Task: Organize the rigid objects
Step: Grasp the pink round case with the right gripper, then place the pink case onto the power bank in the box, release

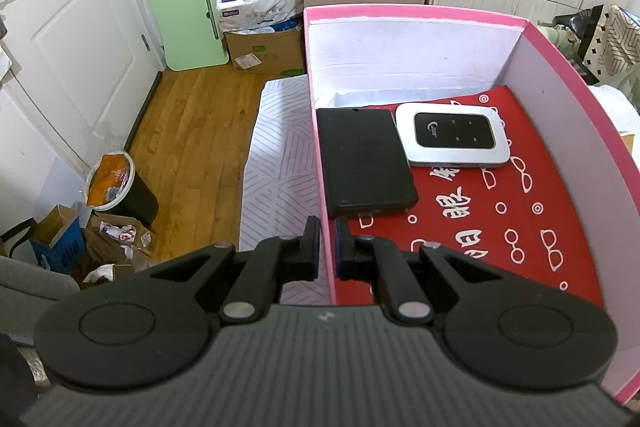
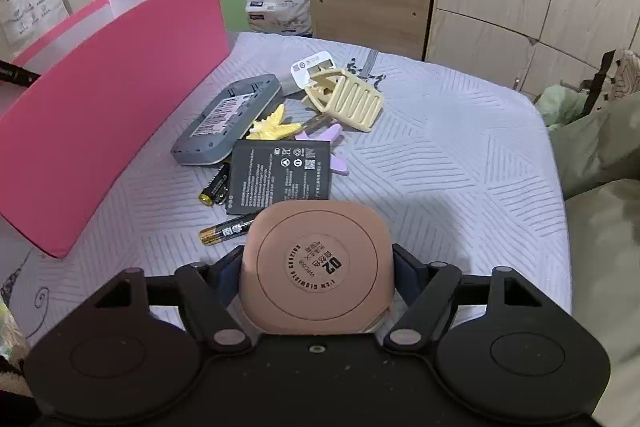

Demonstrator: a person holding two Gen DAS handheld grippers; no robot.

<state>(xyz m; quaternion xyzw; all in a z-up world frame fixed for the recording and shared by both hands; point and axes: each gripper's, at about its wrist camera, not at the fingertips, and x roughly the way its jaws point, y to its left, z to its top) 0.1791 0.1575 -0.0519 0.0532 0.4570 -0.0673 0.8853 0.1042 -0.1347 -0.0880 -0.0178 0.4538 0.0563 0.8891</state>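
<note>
Your left gripper (image 1: pixel 328 247) is clamped on the pink box (image 1: pixel 416 11) wall, steadying it. Your right gripper (image 2: pixel 316 267) straddles the pink compact (image 2: pixel 316 263) on the bed (image 2: pixel 440 155), pads apparently touching its sides. Next, likely: confirm the grip, then lift it to the box.

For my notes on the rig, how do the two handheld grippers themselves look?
Both look alike. The left gripper and right gripper are matte black plastic, with two round discs on a wide body, angled link arms joined by silver rivets, and flat upright fingers. The left body is ribbed grey on top. The right finger pads look dark blue. No cables or sleeves show.
</note>
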